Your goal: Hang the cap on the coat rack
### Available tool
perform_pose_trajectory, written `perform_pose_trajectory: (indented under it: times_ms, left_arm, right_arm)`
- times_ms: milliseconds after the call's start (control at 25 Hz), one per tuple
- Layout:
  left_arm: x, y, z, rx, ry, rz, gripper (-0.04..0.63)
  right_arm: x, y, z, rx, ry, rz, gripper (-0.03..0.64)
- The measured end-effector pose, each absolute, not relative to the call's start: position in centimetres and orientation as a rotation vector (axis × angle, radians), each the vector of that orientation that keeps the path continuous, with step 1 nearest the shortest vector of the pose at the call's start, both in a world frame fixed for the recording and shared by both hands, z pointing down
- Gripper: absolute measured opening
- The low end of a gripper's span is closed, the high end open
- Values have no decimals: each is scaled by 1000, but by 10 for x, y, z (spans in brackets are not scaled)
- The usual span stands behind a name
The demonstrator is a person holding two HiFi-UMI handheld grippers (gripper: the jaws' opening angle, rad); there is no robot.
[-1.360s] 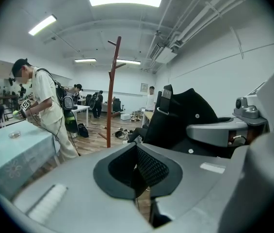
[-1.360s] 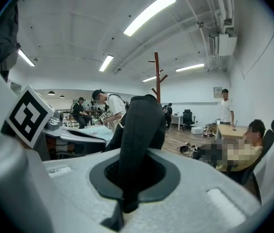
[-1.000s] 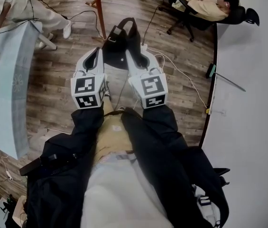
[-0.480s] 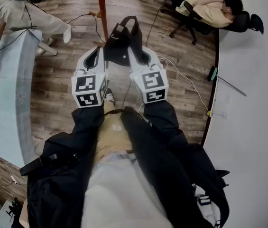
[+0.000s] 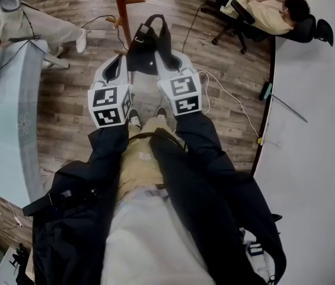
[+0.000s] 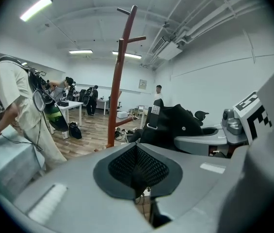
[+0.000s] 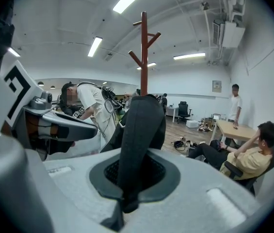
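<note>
A black cap (image 5: 149,47) hangs from my right gripper (image 5: 168,63), which is shut on its brim (image 7: 136,140); the brim rises dark between the jaws in the right gripper view. My left gripper (image 5: 120,65) is alongside to the left, shut with nothing between its pads (image 6: 137,166). From the left gripper view the cap (image 6: 175,123) sits on the right gripper, off to the right. The red-brown coat rack (image 5: 120,8) stands just ahead on the wooden floor; its pole and pegs (image 6: 121,76) rise high, and the pegged top (image 7: 144,47) shows above the cap.
A pale blue table (image 5: 1,123) runs along the left, with a person in beige (image 5: 37,16) bent beside it. Another person sits in an office chair (image 5: 262,8) at the upper right. A white partition (image 5: 315,135) bounds the right. Cables (image 5: 226,94) trail on the floor.
Both grippers and the cap have moved forward toward the coat rack, whose pole now stands closer above them. The grip on the cap is unchanged.
</note>
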State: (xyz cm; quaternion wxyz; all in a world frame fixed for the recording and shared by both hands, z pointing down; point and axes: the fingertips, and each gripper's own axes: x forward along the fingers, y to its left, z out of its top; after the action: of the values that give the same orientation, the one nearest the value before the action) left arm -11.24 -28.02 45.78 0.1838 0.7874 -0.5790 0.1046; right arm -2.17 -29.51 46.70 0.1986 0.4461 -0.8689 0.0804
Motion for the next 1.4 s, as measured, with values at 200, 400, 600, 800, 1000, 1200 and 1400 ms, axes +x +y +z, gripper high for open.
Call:
perform_pose_trajectory:
  times_ms: [200,400,600,800,1000,1200,1400]
  left_arm:
    - [-105,-297,461,2180,-1670,304,-5]
    - [-104,-317,464,2147,-1699,307,-5]
    - [-105,-332,466,2130,-1715,311,-5]
    - [-109,-345,465,2124,-1728,315,-5]
    - [-118,-348,470,2098,-1743,325,-5]
    - [-133,-347,474,2071,-1754,332,-5]
    - [-153,-350,478,2045,-1756,336,-5]
  right_arm:
    - [-15,-315,483,1195,-2428,250,11]
    - [-13,-342,492,1161,-2423,254,12]
    - [-18,-365,502,1126,-2418,265,11]
    - [-29,-393,512,1088,-2409,264,11]
    - [-37,-412,530,1060,-2384,297,12]
    - [-43,-421,547,1046,-2359,349,12]
    - [-62,-434,559,1012,-2345,359,16]
